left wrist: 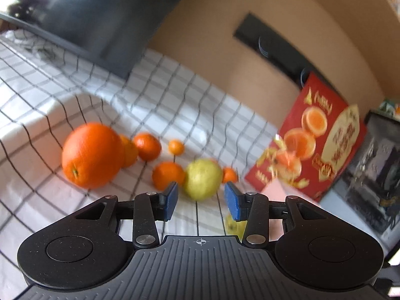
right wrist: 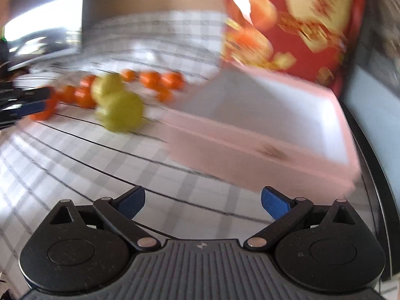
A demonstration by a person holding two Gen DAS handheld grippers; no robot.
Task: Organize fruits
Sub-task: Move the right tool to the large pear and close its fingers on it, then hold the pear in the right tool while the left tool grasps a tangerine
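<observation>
On the checked cloth lie a big orange, several small oranges and a yellow-green pear. My left gripper is open, its blue pads apart just short of that pear and touching nothing. A second yellow-green fruit shows partly behind its right finger. In the blurred right wrist view, two pears and small oranges lie far left, where the left gripper's blue fingers show. My right gripper is wide open and empty over the cloth, near the pink tray.
A red box printed with oranges stands behind the pink tray. A dark screen or panel rises at the back left of the cloth. A dark table edge runs along the right of the tray.
</observation>
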